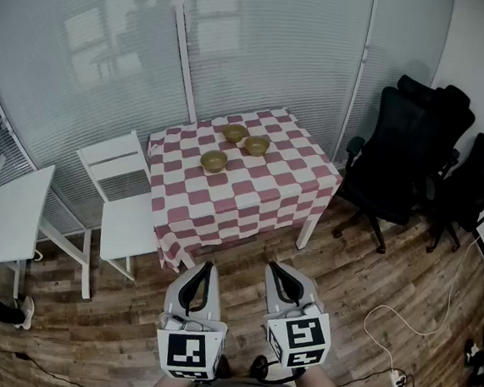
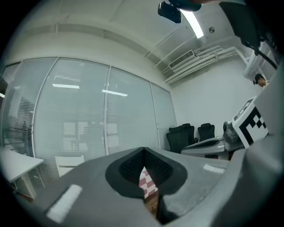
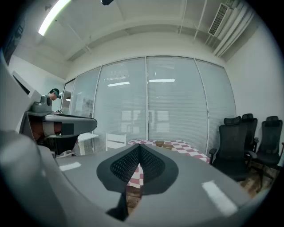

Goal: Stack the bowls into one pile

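Well short of the desk [image 1: 251, 189] bearing three unstacked bowls [image 1: 214, 161], we hold the left gripper [image 1: 210, 266] and right gripper [image 1: 271, 267] pressed together, empty.

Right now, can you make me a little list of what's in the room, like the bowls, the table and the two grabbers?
bowls: three, apart, none stacked: near bowl, far bowl, right bowl
table: red-and-white checked cloth, bowls toward its far side
left gripper: jaws together, empty, well short of the table
right gripper: jaws together, empty, beside the left
seats: white chair left of table; black office chairs right
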